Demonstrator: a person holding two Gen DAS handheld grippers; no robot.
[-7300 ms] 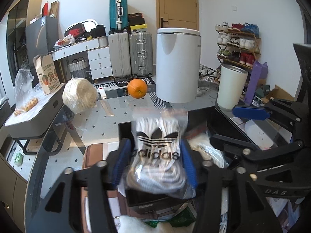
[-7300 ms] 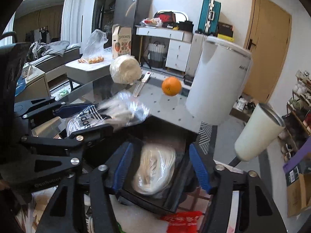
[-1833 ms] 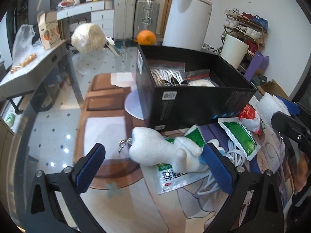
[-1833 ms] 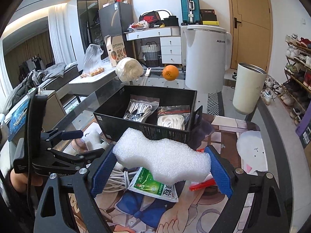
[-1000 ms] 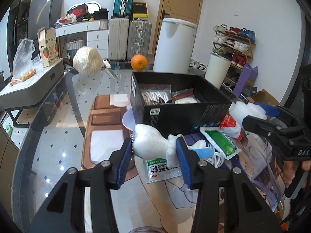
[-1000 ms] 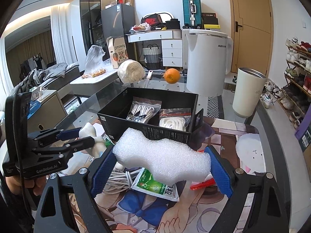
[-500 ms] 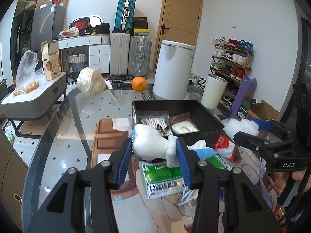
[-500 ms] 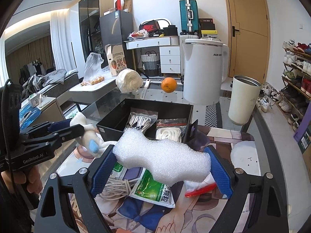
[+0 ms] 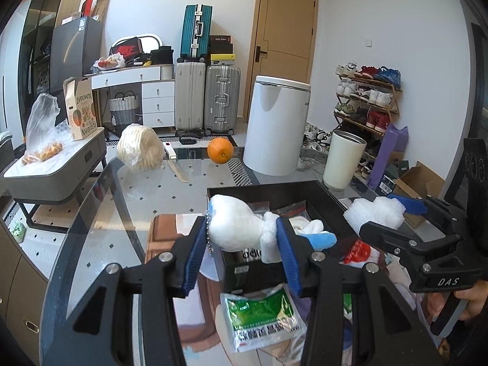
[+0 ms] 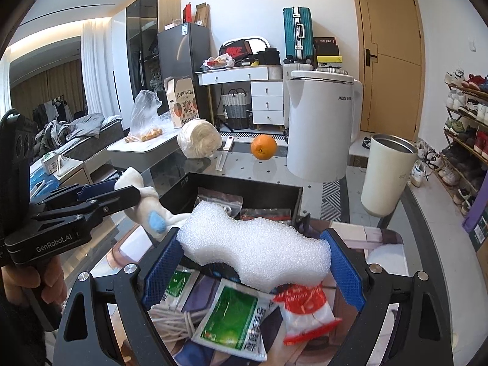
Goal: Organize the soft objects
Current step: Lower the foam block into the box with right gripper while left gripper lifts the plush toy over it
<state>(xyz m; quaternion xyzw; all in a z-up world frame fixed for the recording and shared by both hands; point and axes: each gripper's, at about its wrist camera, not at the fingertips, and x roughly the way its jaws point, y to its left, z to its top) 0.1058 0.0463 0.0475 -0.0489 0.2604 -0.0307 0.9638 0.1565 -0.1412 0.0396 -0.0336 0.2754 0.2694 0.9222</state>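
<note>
Your left gripper (image 9: pixel 241 244) is clamped on the white plush toy (image 9: pixel 235 228). Its body sits between the blue pads; its blue-tipped end pokes out past the right pad, and a bead chain hangs off its left side. The toy is held up in the air, over the near left corner of the black box (image 9: pixel 323 201).

Your right gripper (image 10: pixel 253 262) is squeezing the white foam piece (image 10: pixel 253 247) lengthwise, one pad at each end. The foam hangs above the near wall of the black box (image 10: pixel 244 186), with the packets on the table below it.

In the right wrist view your left gripper (image 10: pixel 122 198) comes in from the left, fingers pointing right, toy tilted with its blue patch facing the camera; the hand (image 10: pixel 33 283) grips the handle low at left. In the left wrist view your right gripper (image 9: pixel 393 213) reaches in from the right, fingers pointing left, at about the box's right wall.

Inside the box: clear zip bags (image 10: pixel 221 202), one with white cord, one with a red strip; the rest is hidden behind toy and foam.

On the table near the box: green-and-white packets (image 10: pixel 235 311), a red-and-white packet (image 10: pixel 305 308), a bundle of white cable (image 10: pixel 170 320).

Far side: orange (image 10: pixel 264 147), white kettle (image 10: pixel 320 125), cream tumbler (image 10: pixel 387 174), wrapped cabbage (image 10: pixel 198 141).
</note>
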